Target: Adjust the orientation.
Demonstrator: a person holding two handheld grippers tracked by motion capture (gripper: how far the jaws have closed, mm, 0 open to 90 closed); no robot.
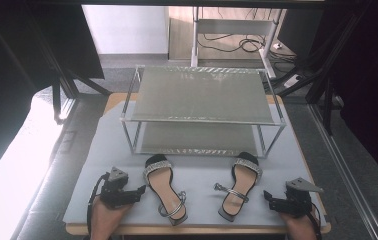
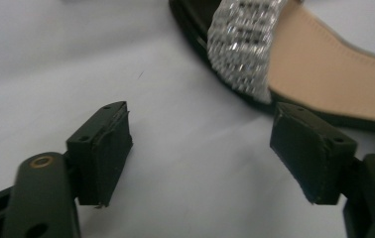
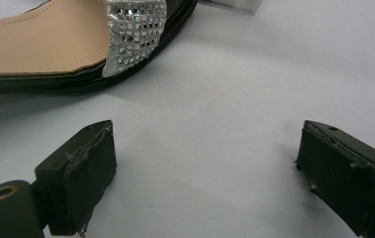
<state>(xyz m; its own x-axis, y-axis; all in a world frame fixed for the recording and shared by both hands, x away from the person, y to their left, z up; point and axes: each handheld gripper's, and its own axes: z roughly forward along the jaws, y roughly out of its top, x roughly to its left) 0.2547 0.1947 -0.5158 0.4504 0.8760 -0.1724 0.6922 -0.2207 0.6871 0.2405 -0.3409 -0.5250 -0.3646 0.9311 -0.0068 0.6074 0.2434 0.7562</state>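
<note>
sandals (image 1: 166, 187) before rack (image 1: 202, 95), on mat (image 1: 202, 175)

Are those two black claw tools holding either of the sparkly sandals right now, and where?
Nothing is held. The left gripper and right gripper are open over the grey mat, beside the black sandals with glittering silver straps.

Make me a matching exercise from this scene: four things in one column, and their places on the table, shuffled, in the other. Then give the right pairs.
Things:
1. left sandal
2. right sandal
3. two-tier rack
4. left tongs

Places:
A. at the far side of the grey mat, behind both sandals
B. just left of the left sandal, near the front edge
C. right of centre, toe towards the rack
D. left of centre, rhinestone strap towards the rack

Right pairs: 1-D, 2-C, 3-A, 4-B
</note>
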